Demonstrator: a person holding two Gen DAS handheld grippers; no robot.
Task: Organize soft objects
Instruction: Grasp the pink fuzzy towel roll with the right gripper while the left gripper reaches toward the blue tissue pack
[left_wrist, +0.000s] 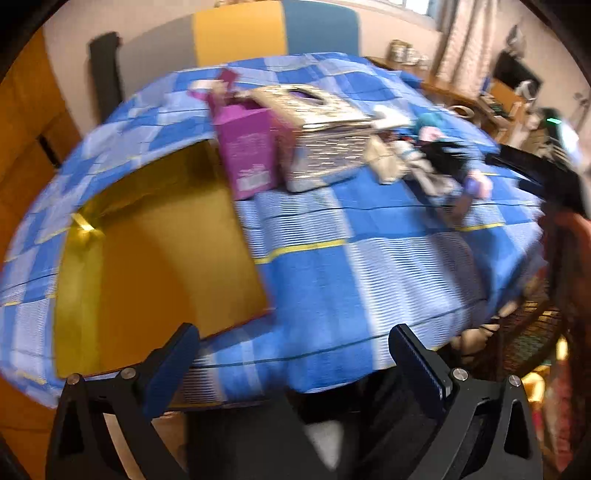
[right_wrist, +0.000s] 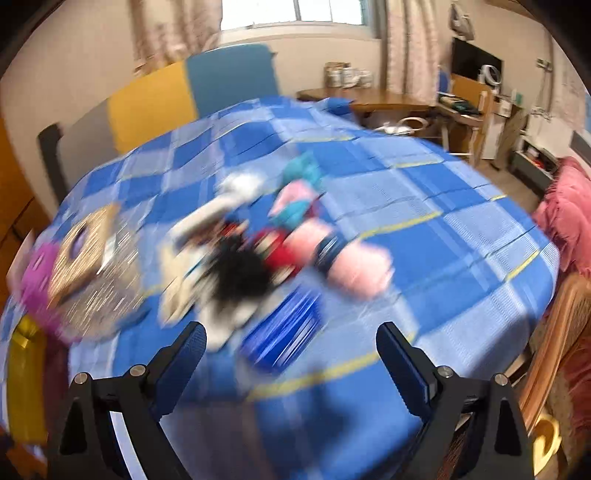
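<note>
A heap of soft toys and cloth pieces (right_wrist: 258, 236) in pink, teal, red, black and white lies on the blue checked tablecloth (right_wrist: 424, 229); it also shows in the left wrist view (left_wrist: 436, 158) at the far right. A large open yellow box (left_wrist: 155, 258) sits at the left of the table. My left gripper (left_wrist: 295, 362) is open and empty, above the table's near edge beside the box. My right gripper (right_wrist: 291, 354) is open and empty, short of the heap. Both views are blurred.
A magenta carton (left_wrist: 245, 147) and a patterned silver-gold box (left_wrist: 325, 136) stand mid-table, left of the heap. A dark blue flat item (right_wrist: 280, 339) lies near the right gripper. Chairs (right_wrist: 229, 77) stand behind the table. A pink blanket (right_wrist: 569, 210) is at right.
</note>
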